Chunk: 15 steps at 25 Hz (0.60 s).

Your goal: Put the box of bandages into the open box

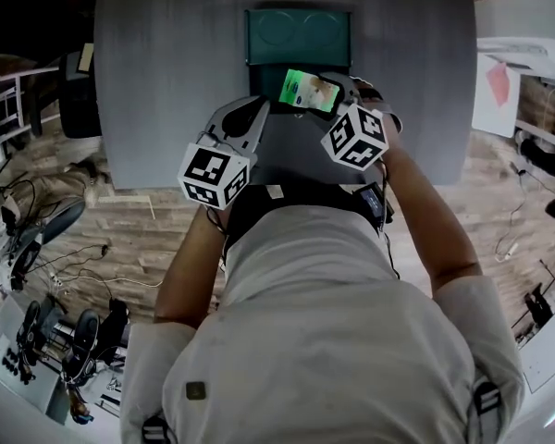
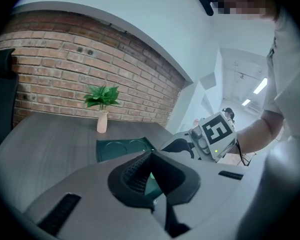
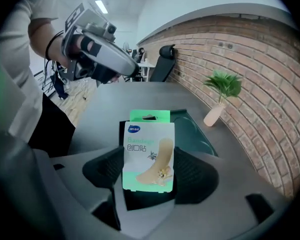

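1. Person's white shirt is nearest, at 6 o'clock in the head view.
2. Right claw is clamped on the bandage box, at the open box's 6 o'clock rim.
3. Left claw is narrow and empty, at 8 o'clock of the bandage box, above the table.

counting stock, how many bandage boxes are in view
1: the box of bandages is clamped in the right tool, held close to the open box. None shows inside that box, though part of it is hidden.
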Each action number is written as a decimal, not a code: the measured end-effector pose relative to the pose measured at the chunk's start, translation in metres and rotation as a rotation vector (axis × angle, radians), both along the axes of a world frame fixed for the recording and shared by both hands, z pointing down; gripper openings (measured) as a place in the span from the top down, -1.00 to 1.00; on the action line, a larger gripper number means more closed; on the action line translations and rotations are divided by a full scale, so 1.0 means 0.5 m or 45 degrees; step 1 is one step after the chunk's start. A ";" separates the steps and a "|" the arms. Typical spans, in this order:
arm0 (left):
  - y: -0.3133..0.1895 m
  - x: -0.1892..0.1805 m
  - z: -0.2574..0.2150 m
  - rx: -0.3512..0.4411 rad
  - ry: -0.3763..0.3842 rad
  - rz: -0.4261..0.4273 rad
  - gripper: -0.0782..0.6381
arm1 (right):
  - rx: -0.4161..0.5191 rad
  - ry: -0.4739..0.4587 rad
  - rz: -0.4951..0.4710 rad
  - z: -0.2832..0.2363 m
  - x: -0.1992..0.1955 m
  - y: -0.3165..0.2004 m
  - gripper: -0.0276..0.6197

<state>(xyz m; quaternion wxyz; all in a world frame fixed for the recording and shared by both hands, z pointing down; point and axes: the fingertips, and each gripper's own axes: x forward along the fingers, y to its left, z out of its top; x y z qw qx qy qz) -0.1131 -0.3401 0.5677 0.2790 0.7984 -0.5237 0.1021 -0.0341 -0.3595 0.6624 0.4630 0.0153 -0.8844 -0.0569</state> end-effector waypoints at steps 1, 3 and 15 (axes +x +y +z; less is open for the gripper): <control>0.001 -0.002 0.010 -0.012 0.001 -0.004 0.74 | 0.001 0.022 -0.015 0.014 0.000 0.001 -0.01; 0.003 -0.004 0.024 -0.030 0.005 -0.009 0.74 | -0.001 0.059 -0.036 0.040 0.001 0.002 -0.01; 0.008 -0.005 0.063 -0.066 0.032 0.018 0.74 | 0.043 0.181 -0.098 0.135 -0.005 0.011 -0.01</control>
